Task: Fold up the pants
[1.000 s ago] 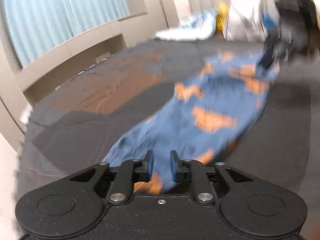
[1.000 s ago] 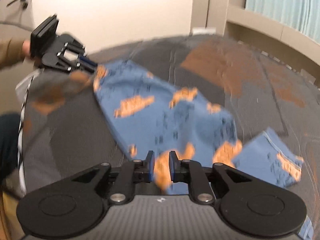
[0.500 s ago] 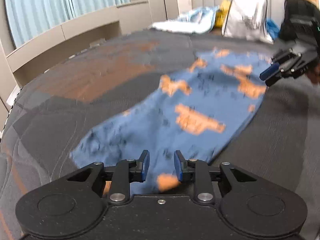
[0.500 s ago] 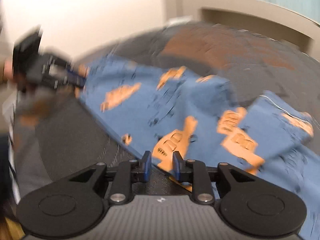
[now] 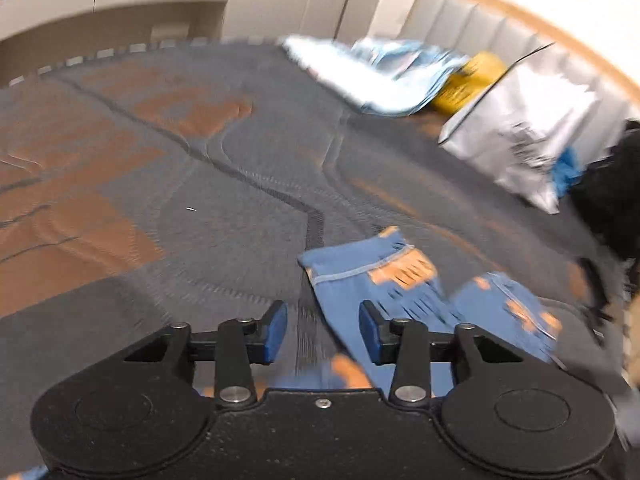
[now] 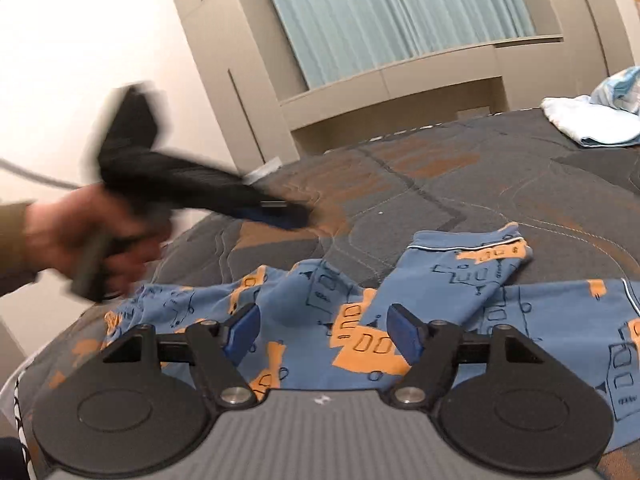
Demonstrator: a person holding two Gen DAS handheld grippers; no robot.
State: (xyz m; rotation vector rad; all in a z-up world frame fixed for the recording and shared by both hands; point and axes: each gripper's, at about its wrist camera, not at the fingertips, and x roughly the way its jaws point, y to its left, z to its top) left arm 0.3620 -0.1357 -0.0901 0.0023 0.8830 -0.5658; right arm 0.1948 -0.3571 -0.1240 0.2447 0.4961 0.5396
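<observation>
Bed (image 6: 500,168) | pants (image 6: 360,344) lying flat | both grippers opening, empty

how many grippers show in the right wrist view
2. The right gripper fills the bottom edge, its jaws opening over the blue pants with orange patches. The left gripper, blurred, hangs at left above the pants. None seems hidden.

Bedspread (image 5: 168,184) lies open from nine to twelve o'clock; bags (image 5: 516,136) (and laundry (image 5: 376,76)) crowd one to two.
</observation>
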